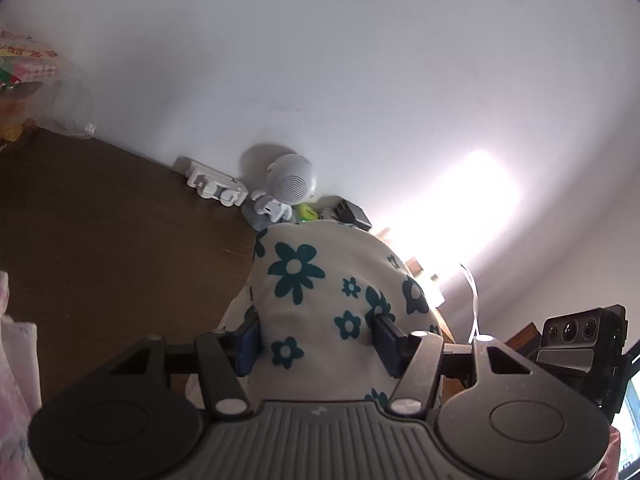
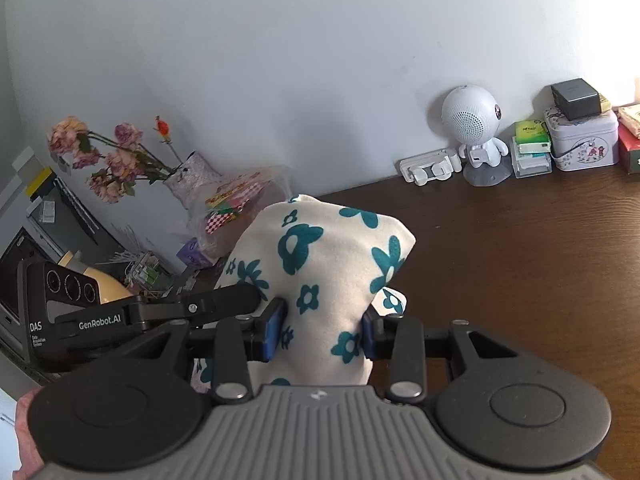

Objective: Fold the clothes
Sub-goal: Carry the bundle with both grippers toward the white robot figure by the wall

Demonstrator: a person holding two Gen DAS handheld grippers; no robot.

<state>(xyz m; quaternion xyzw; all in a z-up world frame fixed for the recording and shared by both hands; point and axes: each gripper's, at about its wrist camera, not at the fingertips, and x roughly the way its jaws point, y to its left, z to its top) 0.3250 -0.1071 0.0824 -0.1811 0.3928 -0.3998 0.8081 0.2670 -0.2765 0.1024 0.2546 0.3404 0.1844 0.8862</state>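
Cream floral cloth pinched in both tongs, left tongs and right tongs, lifted above brown counter.

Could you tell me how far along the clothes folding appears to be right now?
Done: no finished fold is visible. In hand: both the left claw and right claw grip bunches of the floral cloth above the brown table. Left: spreading and folding it.

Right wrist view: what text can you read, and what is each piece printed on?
"GenRobot.AI": on the black arm of the other gripper unit.
"DAS": on the same unit's body, lower left.
Small lines under "DAS": too small to read.
Green box by the wall: print blurred.
Colourful packet in clear plastic: print unreadable.
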